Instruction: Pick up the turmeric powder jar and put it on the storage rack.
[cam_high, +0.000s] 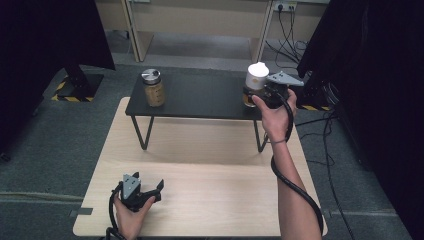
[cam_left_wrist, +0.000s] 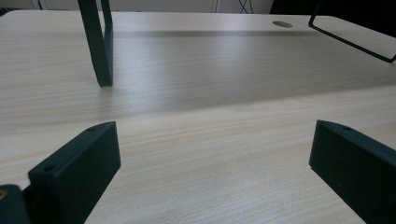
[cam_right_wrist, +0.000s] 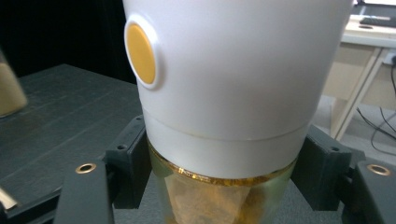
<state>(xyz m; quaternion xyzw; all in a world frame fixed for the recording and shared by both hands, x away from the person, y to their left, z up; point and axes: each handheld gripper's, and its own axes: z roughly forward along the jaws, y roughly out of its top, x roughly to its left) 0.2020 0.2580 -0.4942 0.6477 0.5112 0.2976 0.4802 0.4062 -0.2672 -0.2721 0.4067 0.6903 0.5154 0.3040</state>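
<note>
**Desk:** Glass below, white plastic above — what is the right gripper (cam_high: 264, 95) holding at the far end of the black shelf (cam_high: 195, 100)?

**Photographer:** A grinder-style jar (cam_high: 256, 82). It stands at the right end of the low black shelf that sits on the wooden table (cam_high: 200, 195). The right gripper view shows both black jaws pressed against the clear glass base (cam_right_wrist: 219, 196), just under the white top (cam_right_wrist: 233, 70) with its yellow button (cam_right_wrist: 141, 53). Brownish contents show through the glass.

**Desk:** How does it look to handle?

**Photographer:** By my reading, rigid and breakable. Glass is smooth, so it could slip between hard jaws, and the tall plastic head makes it top-heavy. The low hold on the glass seems sensible: the waist there is narrower than the flared top, which would stop it sliding down through the jaws. Too hard a squeeze risks the glass; too light, and it may tilt.

**Desk:** And the other hand?

**Photographer:** The left gripper (cam_high: 150, 187) rests on the near left of the table, well apart from the shelf, jaws spread wide on nothing, bare wood between them in the left gripper view. A second jar (cam_high: 153, 87), metal-lidded with tan contents, stands at the shelf's left end, untouched.
</note>
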